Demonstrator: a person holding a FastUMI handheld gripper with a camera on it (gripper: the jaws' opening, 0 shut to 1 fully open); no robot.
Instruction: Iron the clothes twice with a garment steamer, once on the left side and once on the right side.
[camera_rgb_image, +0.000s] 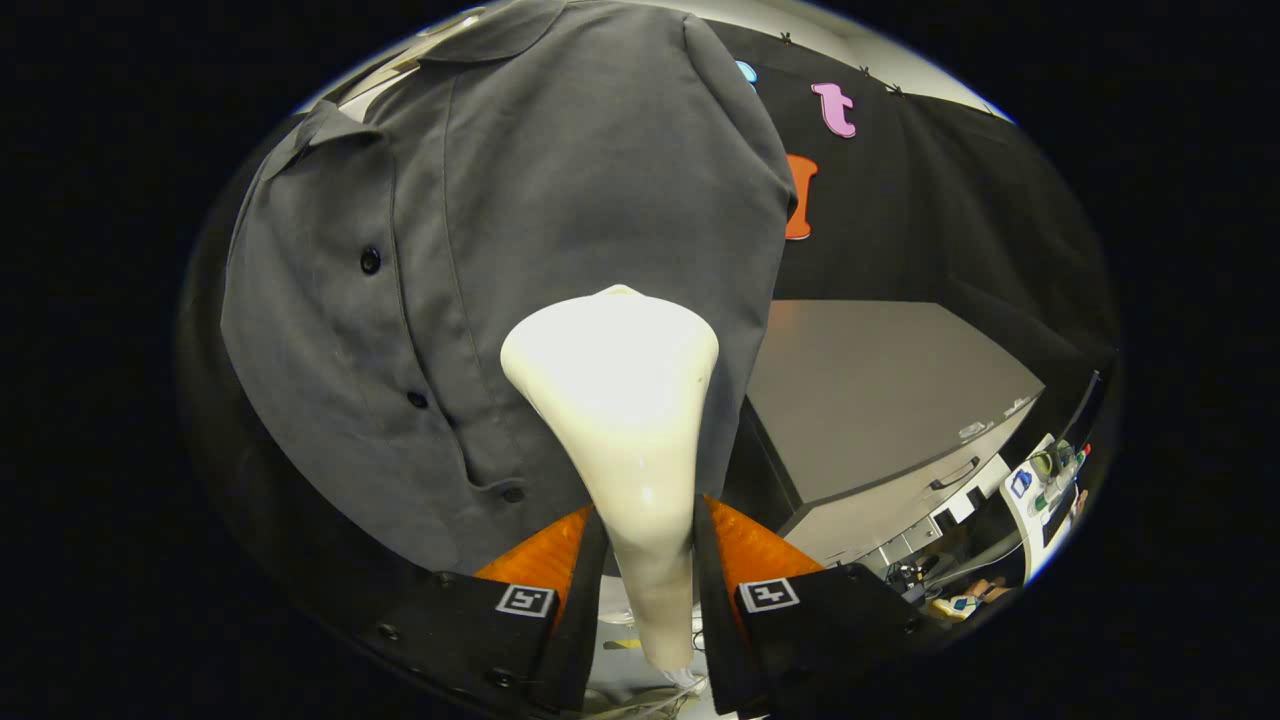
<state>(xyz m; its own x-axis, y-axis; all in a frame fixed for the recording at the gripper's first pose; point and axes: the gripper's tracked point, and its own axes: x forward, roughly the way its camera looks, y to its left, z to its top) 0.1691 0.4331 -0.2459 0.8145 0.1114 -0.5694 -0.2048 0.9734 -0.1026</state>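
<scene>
Steamer (620, 400) between fingers (585, 560), against shirt (480, 230)

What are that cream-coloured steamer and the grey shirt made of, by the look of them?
The steamer, clamped between the gripper fingers, looks like smooth, glossy moulded plastic: it shows bright highlights. The shirt looks like matte woven cloth, perhaps cotton or a blend: soft folds, stitched seams, dark buttons.

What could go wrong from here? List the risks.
1. The gripper is shut on the steamer's narrow handle alone; the wide head could twist or slip as it moves.
2. The head sits on the shirt beside the buttons; it may snag on them.
</scene>
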